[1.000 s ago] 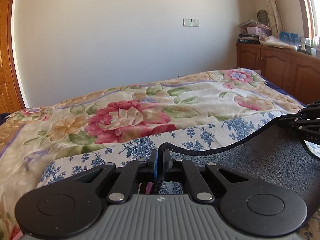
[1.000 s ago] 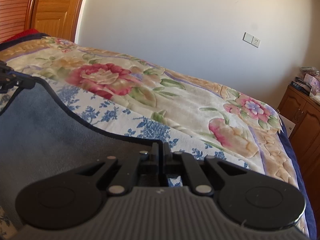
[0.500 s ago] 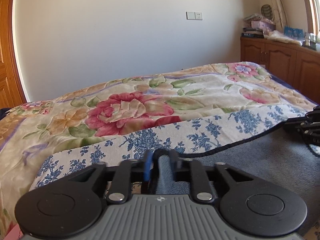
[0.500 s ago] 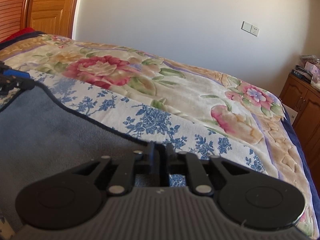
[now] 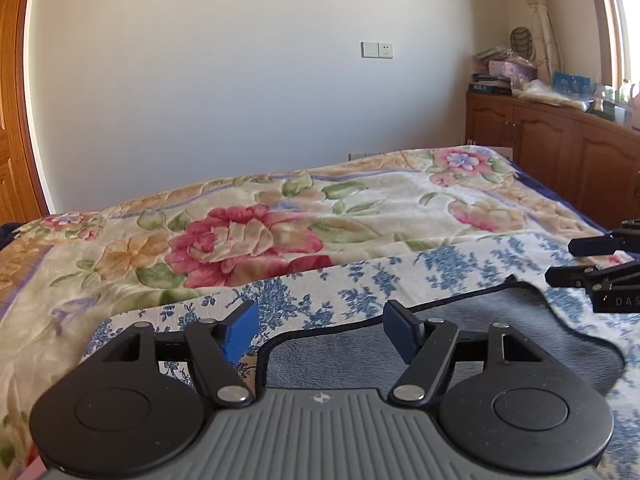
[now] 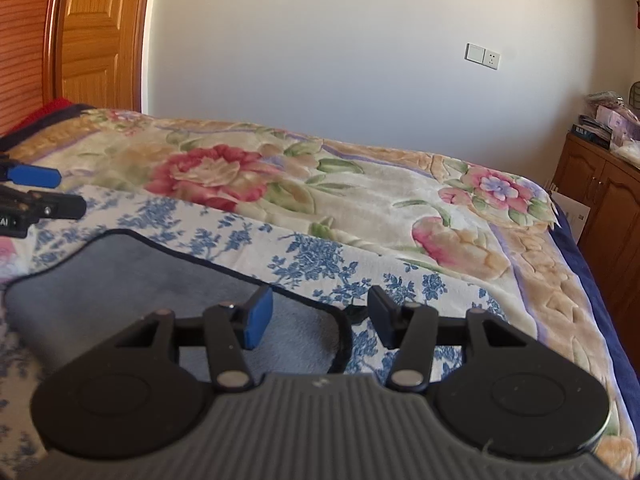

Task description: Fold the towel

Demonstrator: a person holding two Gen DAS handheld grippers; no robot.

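Observation:
A grey towel (image 5: 460, 344) with a dark hem lies flat on the blue-and-white floral sheet of the bed; it also shows in the right wrist view (image 6: 132, 284). My left gripper (image 5: 320, 332) is open and empty, just above the towel's near left corner. My right gripper (image 6: 316, 318) is open and empty, over the towel's near right corner. Each gripper shows at the edge of the other's view: the right one (image 5: 600, 260) and the left one (image 6: 36, 192).
A flowered blanket (image 5: 280, 224) covers the far part of the bed. A wooden cabinet (image 5: 560, 148) with clutter on top stands at the right. A wooden door (image 6: 96, 36) is at the left. A white wall lies behind the bed.
Both grippers were shut on the towel's near edge and held it up. They have opened and let go, and the towel now lies flat on the bed.

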